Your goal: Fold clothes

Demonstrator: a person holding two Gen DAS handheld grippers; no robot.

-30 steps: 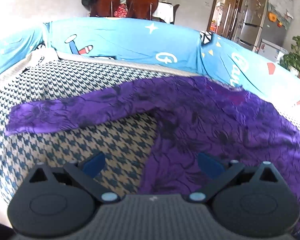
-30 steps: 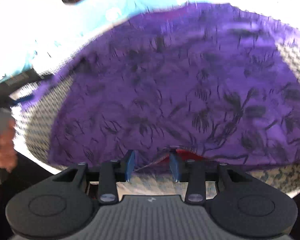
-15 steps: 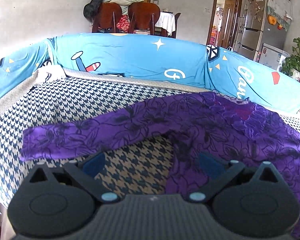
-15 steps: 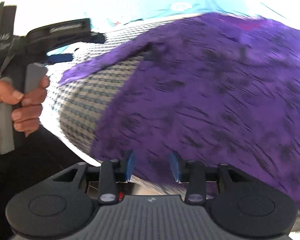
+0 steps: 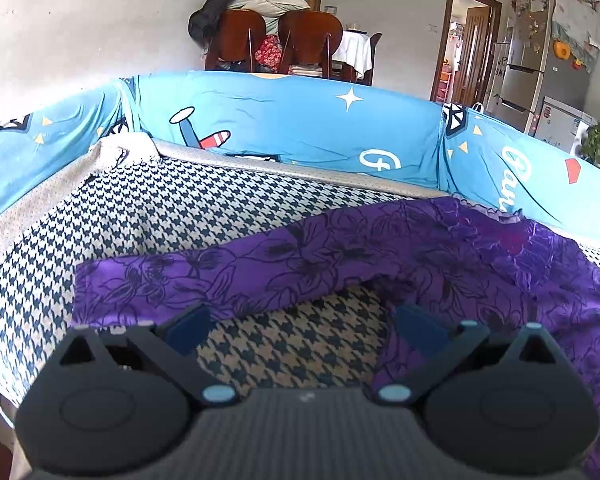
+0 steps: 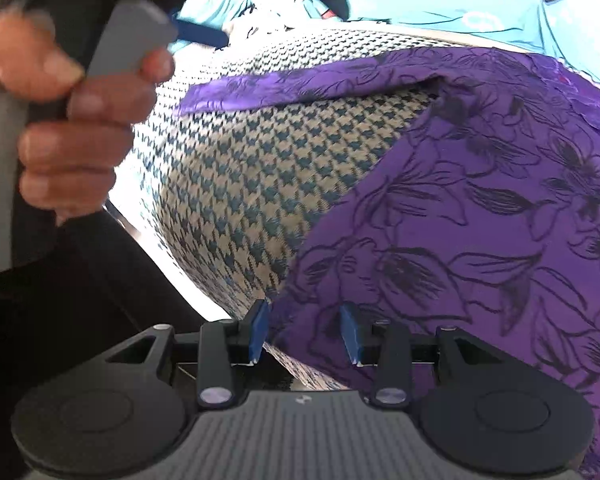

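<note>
Now: purple garment (image 6: 480,208) flat on houndstooth cover (image 6: 236,184), sleeve (image 5: 204,280) long axis sideways. My right gripper (image 6: 305,332) part-open, straddling garment's near edge, nearer. Left gripper (image 5: 300,330) wide open, empty, below sleeve.

My garment (image 5: 480,280) lies on the patterned cover (image 5: 188,208), its sleeve (image 5: 172,280) stretching left. A padded wall (image 5: 300,128) runs behind it; chairs (image 5: 276,40) stand farther back, the fridge (image 5: 540,60) far right.
</note>
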